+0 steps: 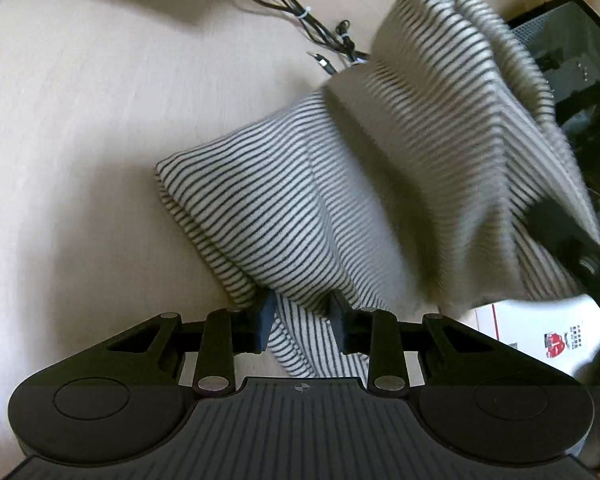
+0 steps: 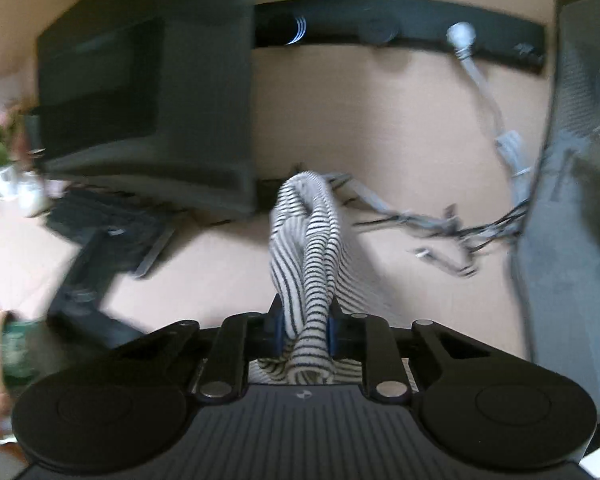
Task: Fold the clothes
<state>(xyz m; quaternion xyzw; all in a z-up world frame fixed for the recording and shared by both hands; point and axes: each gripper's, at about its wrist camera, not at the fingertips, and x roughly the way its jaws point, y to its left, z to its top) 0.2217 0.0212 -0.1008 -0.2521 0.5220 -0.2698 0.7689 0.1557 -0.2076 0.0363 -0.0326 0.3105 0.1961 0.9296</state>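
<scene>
A striped black-and-white garment (image 1: 284, 208) lies partly folded on the pale table (image 1: 68, 128). Its near edge runs between the blue pads of my left gripper (image 1: 303, 320), which is shut on it low at the table. The garment's right side is lifted into a blurred, hanging sheet (image 1: 452, 92). In the left wrist view a black part of my right gripper (image 1: 560, 236) shows at that raised fold. In the right wrist view my right gripper (image 2: 305, 326) is shut on a bunched roll of the striped cloth (image 2: 312, 240), held above the table.
Black cables (image 1: 300, 12) trail across the table's far side. A dark computer case (image 1: 572, 60) stands at the right, a white printed box (image 1: 540, 332) near it. The right wrist view shows a dark monitor (image 2: 148, 100), a power strip (image 2: 400, 28), loose cables (image 2: 440, 228) and potted plants (image 2: 0, 148).
</scene>
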